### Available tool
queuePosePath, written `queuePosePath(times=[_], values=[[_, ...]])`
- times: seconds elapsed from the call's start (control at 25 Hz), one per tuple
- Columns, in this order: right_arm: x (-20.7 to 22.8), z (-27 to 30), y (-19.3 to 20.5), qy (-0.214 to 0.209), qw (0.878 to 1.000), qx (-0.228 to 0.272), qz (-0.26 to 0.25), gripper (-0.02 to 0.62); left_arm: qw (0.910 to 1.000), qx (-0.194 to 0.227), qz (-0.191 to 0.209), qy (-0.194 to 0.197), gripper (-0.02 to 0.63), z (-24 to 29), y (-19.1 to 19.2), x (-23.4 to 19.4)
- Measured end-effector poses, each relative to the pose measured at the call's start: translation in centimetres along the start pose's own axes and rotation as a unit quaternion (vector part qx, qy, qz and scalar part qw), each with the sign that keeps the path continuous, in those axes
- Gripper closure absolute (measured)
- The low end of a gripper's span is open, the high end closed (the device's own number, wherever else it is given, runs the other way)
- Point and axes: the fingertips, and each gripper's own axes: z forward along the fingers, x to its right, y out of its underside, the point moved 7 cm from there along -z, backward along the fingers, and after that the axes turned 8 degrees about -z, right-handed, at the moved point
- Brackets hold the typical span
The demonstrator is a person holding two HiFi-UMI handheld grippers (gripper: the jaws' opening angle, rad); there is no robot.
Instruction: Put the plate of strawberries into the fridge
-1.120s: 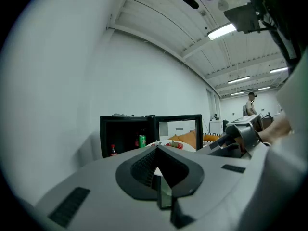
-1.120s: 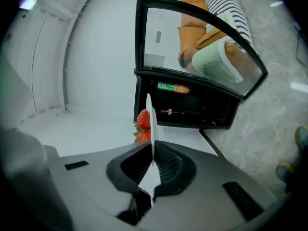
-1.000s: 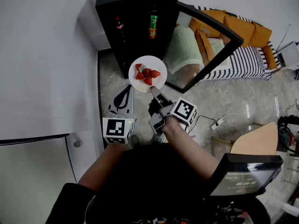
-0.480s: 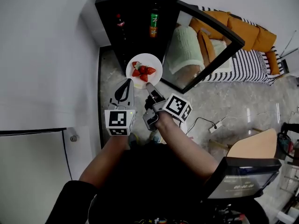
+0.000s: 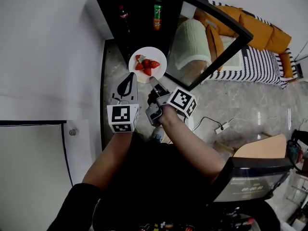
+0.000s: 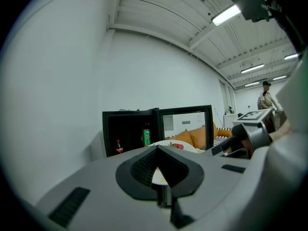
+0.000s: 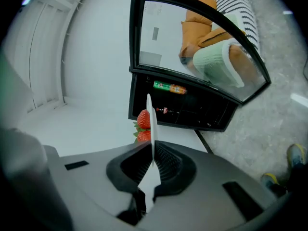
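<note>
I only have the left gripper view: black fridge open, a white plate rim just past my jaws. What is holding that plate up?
Observer: The right gripper. Its view shows the jaws shut on the round white plate, which is seen edge-on between them.
Operator: Which part of the plate does it grip?
Observer: The near rim, on the person's side, as the head view shows.
Operator: Is the fruit safe on it?
Observer: In the head view the red strawberries sit clustered near the plate's middle.
Operator: Is the plate inside the fridge?
Observer: Not yet. From above, it hangs over the grey marbled floor, in front of the open black fridge.
</note>
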Motion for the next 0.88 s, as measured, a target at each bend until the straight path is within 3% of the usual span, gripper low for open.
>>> queuePosePath(times=[0.4,0.88], values=[[1.8,-1.8,-0.2,0.004,1.000,-0.004,0.002,0.577,1.0000,0.007,0.000,0.006,0.601,0.1,1.0,2.0],[2.4,-1.6,-0.7,0.004,1.000,0.004,0.002,0.577,0.9997,0.017,-0.005,0.016,0.601,1.3,1.3,1.6]])
